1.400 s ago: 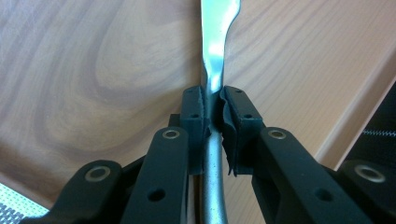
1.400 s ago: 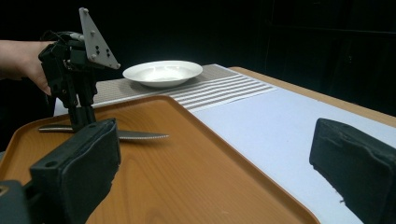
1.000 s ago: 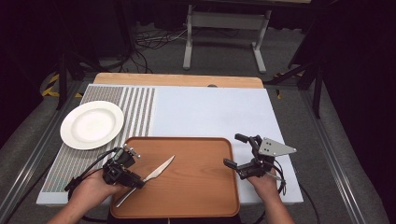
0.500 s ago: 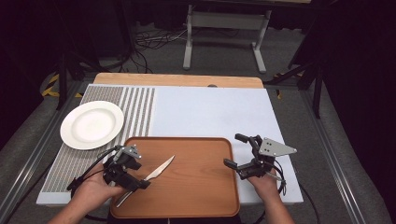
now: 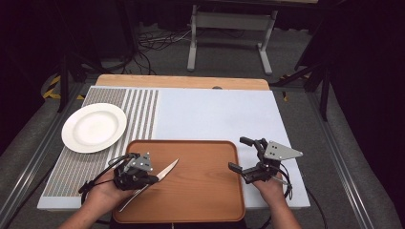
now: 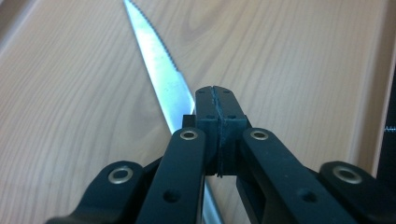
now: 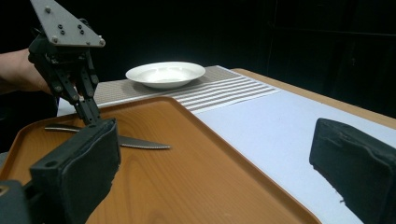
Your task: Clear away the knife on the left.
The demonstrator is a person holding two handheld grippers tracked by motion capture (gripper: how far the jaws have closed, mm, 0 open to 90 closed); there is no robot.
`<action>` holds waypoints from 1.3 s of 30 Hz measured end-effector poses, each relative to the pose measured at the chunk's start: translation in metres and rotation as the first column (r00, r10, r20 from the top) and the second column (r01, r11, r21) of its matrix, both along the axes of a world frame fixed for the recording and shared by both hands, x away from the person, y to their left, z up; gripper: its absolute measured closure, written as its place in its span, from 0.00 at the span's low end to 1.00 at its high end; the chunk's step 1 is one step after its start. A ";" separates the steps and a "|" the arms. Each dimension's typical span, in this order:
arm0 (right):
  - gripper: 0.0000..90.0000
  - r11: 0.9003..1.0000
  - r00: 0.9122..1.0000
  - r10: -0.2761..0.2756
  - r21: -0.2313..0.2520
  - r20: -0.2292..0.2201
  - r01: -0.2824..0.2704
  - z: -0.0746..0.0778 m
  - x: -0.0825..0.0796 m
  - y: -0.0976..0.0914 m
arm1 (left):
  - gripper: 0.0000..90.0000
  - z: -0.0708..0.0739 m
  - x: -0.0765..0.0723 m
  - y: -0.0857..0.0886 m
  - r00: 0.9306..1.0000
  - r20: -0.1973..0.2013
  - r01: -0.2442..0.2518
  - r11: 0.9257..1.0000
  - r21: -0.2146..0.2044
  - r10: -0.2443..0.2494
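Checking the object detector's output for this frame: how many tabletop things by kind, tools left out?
Round white ceramic plate: 1
Rectangular brown wooden tray: 1
Serrated silver metal knife, lying on the tray: 1
Pale blue placemat with a grey striped end: 1
Total: 4

Shiny metal knife (image 6: 159,70) on smooth wood-grain tray (image 5: 200,191).

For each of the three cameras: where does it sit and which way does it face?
High view: above the person's side, facing forward and down on tray; both hands show.
Left gripper view: on left gripper, looking along shut jaws at knife.
Right gripper view: on right gripper, jaws open, facing plate.
All share knife and tray.
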State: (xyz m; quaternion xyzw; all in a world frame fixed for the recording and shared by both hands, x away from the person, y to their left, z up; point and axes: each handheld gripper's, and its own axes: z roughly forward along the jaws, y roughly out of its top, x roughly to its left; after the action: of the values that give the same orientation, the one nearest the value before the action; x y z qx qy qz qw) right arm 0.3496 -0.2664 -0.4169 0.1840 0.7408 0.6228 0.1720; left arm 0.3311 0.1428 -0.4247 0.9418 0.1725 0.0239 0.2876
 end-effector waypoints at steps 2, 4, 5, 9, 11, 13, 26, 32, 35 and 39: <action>0.03 1.000 1.000 0.000 0.000 0.000 0.000 0.000 0.000 0.000 | 1.00 -0.002 0.000 -0.003 1.000 0.001 0.013 1.000 0.016 -0.013; 0.03 1.000 1.000 0.000 -0.001 0.000 0.000 0.000 0.000 0.000 | 1.00 -0.005 0.000 -0.006 1.000 0.007 0.026 0.999 0.034 -0.027; 0.03 1.000 1.000 0.000 -0.001 0.000 0.000 0.000 0.000 0.000 | 1.00 -0.006 0.000 -0.008 0.999 0.006 0.034 0.998 0.043 -0.034; 0.03 1.000 1.000 -0.001 0.000 0.001 0.001 0.000 0.000 -0.001 | 1.00 -0.009 0.000 -0.012 0.998 -0.001 0.057 0.996 0.072 -0.057; 0.03 1.000 1.000 -0.003 0.003 0.001 0.003 0.000 0.000 -0.001 | 1.00 -0.010 0.001 -0.014 0.998 -0.012 0.061 0.995 0.084 -0.061; 0.03 1.000 1.000 -0.001 0.001 0.001 0.001 0.000 0.000 0.000 | 1.00 -0.011 0.001 -0.014 0.998 -0.013 0.065 0.993 0.101 -0.064; 0.03 1.000 1.000 0.002 -0.001 -0.003 -0.002 0.000 0.000 0.001 | 1.00 -0.014 0.002 -0.016 0.998 -0.031 0.067 0.988 0.139 -0.064; 0.03 1.000 1.000 0.004 -0.003 -0.004 -0.004 0.000 0.000 0.001 | 1.00 -0.014 0.004 -0.014 0.999 -0.040 0.038 0.989 0.139 -0.033; 0.03 1.000 1.000 0.004 -0.002 -0.005 -0.004 0.000 0.000 0.001 | 1.00 -0.013 0.005 -0.011 0.999 -0.034 0.020 0.989 0.147 -0.015; 0.03 1.000 1.000 0.002 -0.001 -0.003 -0.002 0.000 0.000 0.000 | 1.00 -0.013 0.007 -0.006 0.999 -0.031 -0.005 0.988 0.151 0.010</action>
State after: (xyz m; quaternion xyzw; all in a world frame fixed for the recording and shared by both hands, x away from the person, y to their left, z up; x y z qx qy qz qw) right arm 0.3496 -0.2661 -0.4170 0.1842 0.7414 0.6224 0.1702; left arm 0.3380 0.1372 -0.4377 0.9605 0.1784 0.0233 0.2124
